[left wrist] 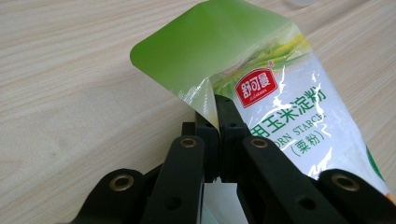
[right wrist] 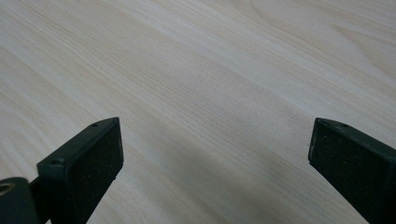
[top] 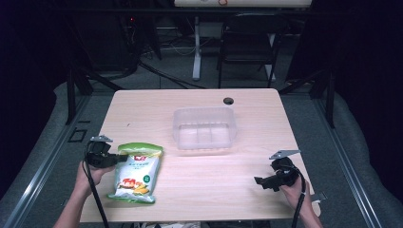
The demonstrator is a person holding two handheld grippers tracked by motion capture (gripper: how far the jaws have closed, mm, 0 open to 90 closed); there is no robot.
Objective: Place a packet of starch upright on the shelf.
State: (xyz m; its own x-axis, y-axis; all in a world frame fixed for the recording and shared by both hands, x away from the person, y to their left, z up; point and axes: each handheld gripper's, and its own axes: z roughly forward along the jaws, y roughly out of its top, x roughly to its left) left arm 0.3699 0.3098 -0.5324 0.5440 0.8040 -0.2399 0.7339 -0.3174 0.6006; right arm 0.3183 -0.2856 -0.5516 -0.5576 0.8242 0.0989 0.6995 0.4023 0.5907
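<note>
Dark lab: curtains [top: 366,71], floor cables [top: 157,71].

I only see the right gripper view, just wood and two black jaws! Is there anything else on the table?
Observer: Yes, a clear plastic box sits mid-table, past both grippers.
Operator: Any snacks?
Observer: A green and white bag of corn starch lies near the left edge of the table.
Operator: Is anybody touching it?
Observer: The left gripper is pinching the bag's folded top corner, jaws shut on it.
</note>
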